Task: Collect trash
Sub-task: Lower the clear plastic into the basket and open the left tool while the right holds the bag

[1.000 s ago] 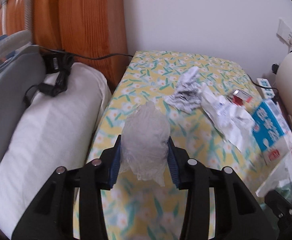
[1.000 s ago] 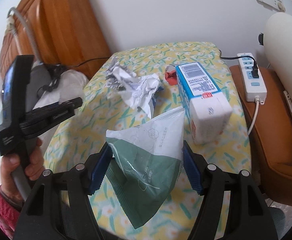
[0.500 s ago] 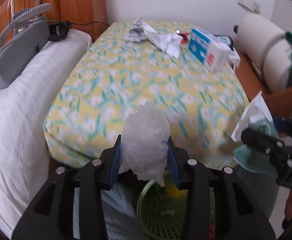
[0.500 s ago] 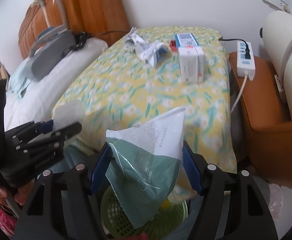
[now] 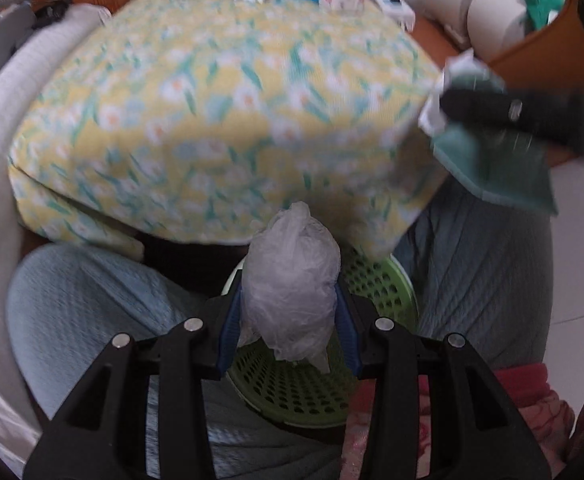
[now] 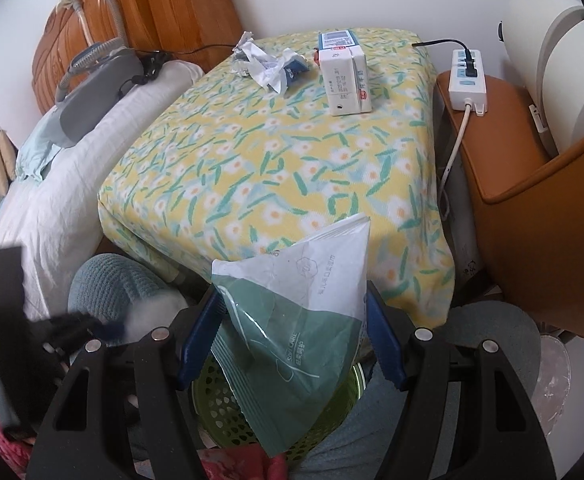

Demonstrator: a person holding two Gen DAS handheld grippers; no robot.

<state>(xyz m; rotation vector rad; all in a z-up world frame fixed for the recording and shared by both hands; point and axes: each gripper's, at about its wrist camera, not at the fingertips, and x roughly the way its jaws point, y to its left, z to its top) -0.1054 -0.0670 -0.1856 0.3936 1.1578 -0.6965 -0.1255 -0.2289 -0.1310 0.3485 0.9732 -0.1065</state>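
My left gripper [image 5: 288, 334] is shut on a crumpled clear plastic bag [image 5: 292, 280], held right above a green perforated waste basket [image 5: 292, 396] that stands between a person's knees. My right gripper [image 6: 292, 344] is shut on a green and white plastic wrapper [image 6: 292, 320], also over the green basket [image 6: 228, 408]. In the left wrist view the right gripper shows blurred at the right with the wrapper [image 5: 491, 160]. On the far end of the flowered table [image 6: 276, 152] lie crumpled paper [image 6: 264, 64], a small red item [image 6: 316, 57] and a blue and white carton [image 6: 343, 72].
A white pillow [image 6: 80, 168] and a grey device with a hose [image 6: 92, 84] lie left of the table. A brown stand [image 6: 503, 152] with a white power strip [image 6: 467, 76] is to the right. The person's knees in blue-grey trousers [image 5: 88, 304] flank the basket.
Both grippers have pulled back from the table and tipped downward with their loads still held. The green basket and the person's knees have come into view beneath them.
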